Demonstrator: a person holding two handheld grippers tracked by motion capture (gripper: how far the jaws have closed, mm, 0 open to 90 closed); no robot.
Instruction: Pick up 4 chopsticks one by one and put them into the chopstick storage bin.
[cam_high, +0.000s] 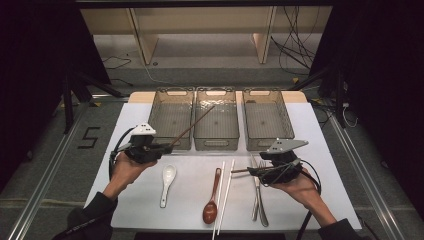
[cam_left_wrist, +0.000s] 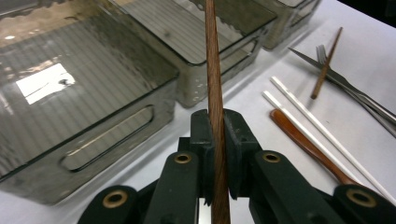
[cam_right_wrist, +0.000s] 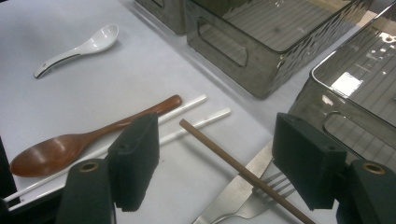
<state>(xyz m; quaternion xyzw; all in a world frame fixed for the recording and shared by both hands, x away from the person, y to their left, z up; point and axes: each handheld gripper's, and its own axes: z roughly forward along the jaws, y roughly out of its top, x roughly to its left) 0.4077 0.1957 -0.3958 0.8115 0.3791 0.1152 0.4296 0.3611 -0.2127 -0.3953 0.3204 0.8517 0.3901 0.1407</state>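
A brown wooden chopstick (cam_left_wrist: 212, 84) is pinched between the pressed-together jaws of the left tool (cam_high: 150, 150). It is held near its thick end, and its long free length rises up and to the right over the near rim of the left bin (cam_high: 171, 118) towards the middle bin (cam_high: 216, 119). In the left gripper view the stick runs straight up between the pads (cam_left_wrist: 201, 135), so the grip is narrow and far from the stick's middle. The long unsupported end could therefore swing or pivot in the pads, strike a bin wall, or land across the rim between two bins instead of inside one.

The second brown chopstick (cam_right_wrist: 243, 172) lies between the spread jaws of the right tool (cam_high: 262, 171), ungripped. Its far tip points left towards the white chopsticks (cam_right_wrist: 196, 114) and its near part crosses the knife and fork (cam_right_wrist: 247, 196). Closing here could catch the fork tines or the knife blade along with the stick, or press the round stick so that it rolls off the metal and slips out sideways. A skewed pinch would also leave it tilted for placing.

Further out on the white bench (cam_high: 320, 150) lie the brown spoon (cam_right_wrist: 60, 147), just left of the white chopsticks, and the white spoon (cam_high: 167, 182) at near left. A sweeping stick end could knock either of them. The right bin (cam_high: 267, 117) stands far right, with nothing visible inside it.
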